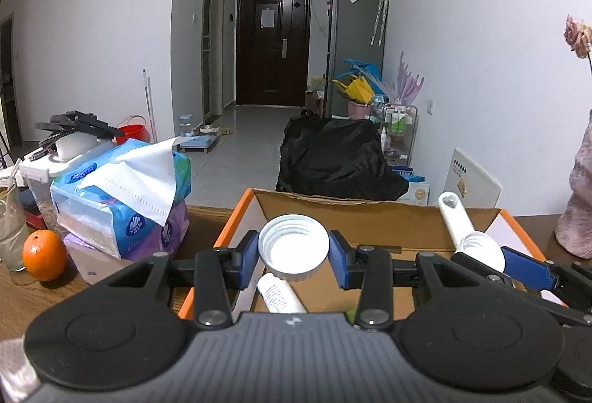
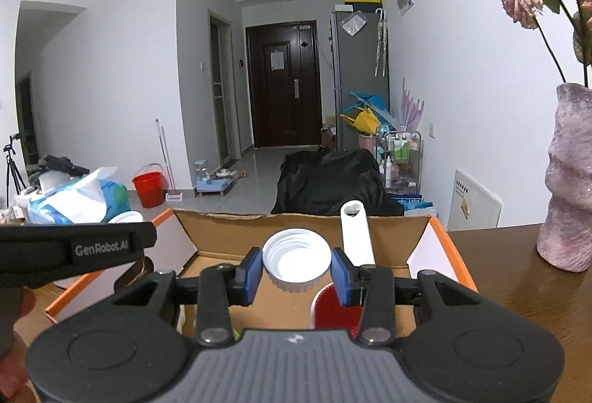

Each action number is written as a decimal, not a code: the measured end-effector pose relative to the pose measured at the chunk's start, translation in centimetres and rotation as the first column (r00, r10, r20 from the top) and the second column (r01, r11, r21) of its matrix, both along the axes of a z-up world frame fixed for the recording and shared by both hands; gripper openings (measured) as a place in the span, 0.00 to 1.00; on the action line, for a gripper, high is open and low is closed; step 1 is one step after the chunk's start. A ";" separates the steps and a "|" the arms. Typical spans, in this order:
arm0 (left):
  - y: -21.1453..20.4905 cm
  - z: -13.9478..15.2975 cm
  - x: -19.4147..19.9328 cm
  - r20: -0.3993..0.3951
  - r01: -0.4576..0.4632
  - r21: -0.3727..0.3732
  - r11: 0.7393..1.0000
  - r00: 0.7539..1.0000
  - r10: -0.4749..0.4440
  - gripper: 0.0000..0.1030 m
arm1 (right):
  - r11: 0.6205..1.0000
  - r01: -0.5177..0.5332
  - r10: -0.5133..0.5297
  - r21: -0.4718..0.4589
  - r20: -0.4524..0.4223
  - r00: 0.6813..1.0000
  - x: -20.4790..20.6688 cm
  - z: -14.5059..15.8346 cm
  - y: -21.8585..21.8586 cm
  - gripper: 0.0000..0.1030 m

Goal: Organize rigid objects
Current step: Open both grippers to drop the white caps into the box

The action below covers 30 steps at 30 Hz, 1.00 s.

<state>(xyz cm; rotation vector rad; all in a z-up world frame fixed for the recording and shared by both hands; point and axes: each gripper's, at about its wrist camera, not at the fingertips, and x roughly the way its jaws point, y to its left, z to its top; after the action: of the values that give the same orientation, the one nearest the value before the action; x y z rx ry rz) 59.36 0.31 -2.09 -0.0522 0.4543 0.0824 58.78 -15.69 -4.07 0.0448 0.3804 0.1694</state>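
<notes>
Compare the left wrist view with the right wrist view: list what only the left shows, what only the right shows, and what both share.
Only the left wrist view shows an orange on the table and a white tube lying in the box. Only the right wrist view shows a red brush in the box and a tripod. Both show a gripper clamped on a white screw cap, the cardboard box, the tissue pack and the pink vase.
</notes>
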 end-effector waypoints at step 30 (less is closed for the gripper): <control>0.9 0.1 -0.3 0.000 -0.044 -0.011 0.999 0.999 0.044 1.00 | 0.995 0.095 -0.095 -0.004 -0.058 0.994 0.3 -0.3 -0.8 1.00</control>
<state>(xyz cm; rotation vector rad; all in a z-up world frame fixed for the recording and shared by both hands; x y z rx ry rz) 59.04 1.22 -1.97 -0.0726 0.4530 0.1234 59.06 -16.53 -4.41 0.0669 0.4357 0.0742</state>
